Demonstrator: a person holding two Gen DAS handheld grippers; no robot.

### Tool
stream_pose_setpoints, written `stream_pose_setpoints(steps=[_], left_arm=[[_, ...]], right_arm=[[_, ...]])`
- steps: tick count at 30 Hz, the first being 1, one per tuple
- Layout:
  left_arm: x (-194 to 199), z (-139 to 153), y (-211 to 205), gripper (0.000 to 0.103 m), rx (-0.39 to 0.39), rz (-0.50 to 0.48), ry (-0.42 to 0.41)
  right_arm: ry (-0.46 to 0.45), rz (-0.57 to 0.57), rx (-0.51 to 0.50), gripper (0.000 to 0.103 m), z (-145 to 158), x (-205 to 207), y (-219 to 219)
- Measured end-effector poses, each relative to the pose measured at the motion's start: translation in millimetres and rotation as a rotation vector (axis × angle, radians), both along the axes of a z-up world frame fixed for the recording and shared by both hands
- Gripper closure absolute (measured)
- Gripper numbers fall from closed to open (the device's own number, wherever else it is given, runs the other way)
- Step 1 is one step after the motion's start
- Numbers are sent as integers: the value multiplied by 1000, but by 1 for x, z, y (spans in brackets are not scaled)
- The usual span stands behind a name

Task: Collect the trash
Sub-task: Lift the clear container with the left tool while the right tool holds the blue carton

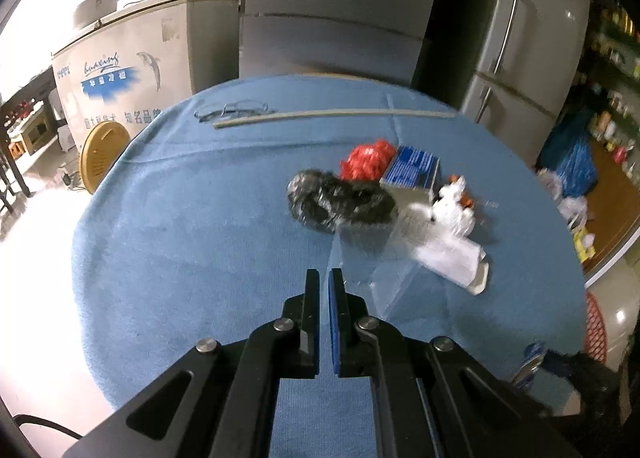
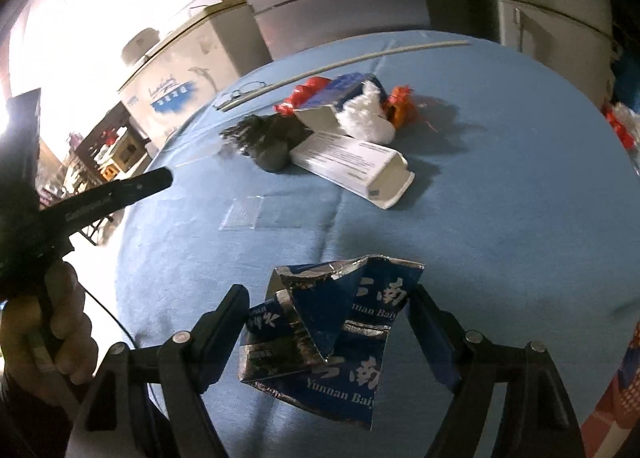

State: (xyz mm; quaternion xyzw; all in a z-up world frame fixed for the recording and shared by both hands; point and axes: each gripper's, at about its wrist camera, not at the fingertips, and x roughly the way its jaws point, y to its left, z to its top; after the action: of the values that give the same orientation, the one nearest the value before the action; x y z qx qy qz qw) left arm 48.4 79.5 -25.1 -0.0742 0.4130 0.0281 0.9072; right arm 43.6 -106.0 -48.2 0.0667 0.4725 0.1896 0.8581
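Note:
A round table with a blue cloth carries a pile of trash: a black crumpled bag, a red crumpled wrapper, a blue box, white tissue, a long white box and clear plastic film. My left gripper is shut and empty, above the cloth short of the pile. My right gripper is shut on a crushed blue toothpaste box near the table's front. The pile lies beyond it: the black bag, the long white box, the tissue.
A long thin stick and eyeglasses lie at the table's far side. A chest freezer stands at left, a grey fridge behind. A red basket sits at the table's right. The left gripper's body is at left.

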Motion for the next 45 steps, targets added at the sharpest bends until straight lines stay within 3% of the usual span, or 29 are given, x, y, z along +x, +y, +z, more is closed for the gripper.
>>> stream_pose_setpoints(steps=[1,2,4,8,12,16,18,26,28,30,37,38,39,40,45], left_arm=[[0,-4,-1,73,7,-3,15],[-2,-7,-2,35,12,-6,22],[-11,-10,-6,14,30,3,-9],[-6,-16,-27,13,86,-52,-18],[21,-33,-42,13,186,-30,18],[47,-42,-41,13,175,7,31],[49,-45,-33,62,114,20,41],[30,-48,-12,60,82,60,51],[25,-46,-7,60,66,66,53],[24,-46,-6,60,56,66,55],[23,-45,-12,58,64,45,46],[22,-45,-12,58,65,43,44],[22,-45,-12,58,63,39,43],[21,-44,-12,58,60,38,42],[20,-43,-9,62,56,45,38]], right_arm=[[2,-5,4,20,-1,-1,-1],[1,-10,7,20,-1,-1,-3],[-2,-17,11,20,-1,-4,-9],[6,-32,24,20,-3,-3,-12],[-9,-24,21,21,0,-5,-11],[-14,-37,25,21,2,-6,-15],[-19,-47,29,21,3,-6,-19],[35,-77,42,22,-7,3,-25],[16,-70,8,8,-5,1,-19],[-7,-57,-31,0,-3,-1,-12],[26,-17,-127,0,-25,9,10],[-9,6,-167,0,-27,7,17],[-12,29,-168,4,-28,5,21],[-32,53,-177,20,-26,2,26],[-24,90,-118,20,-23,-3,28]])
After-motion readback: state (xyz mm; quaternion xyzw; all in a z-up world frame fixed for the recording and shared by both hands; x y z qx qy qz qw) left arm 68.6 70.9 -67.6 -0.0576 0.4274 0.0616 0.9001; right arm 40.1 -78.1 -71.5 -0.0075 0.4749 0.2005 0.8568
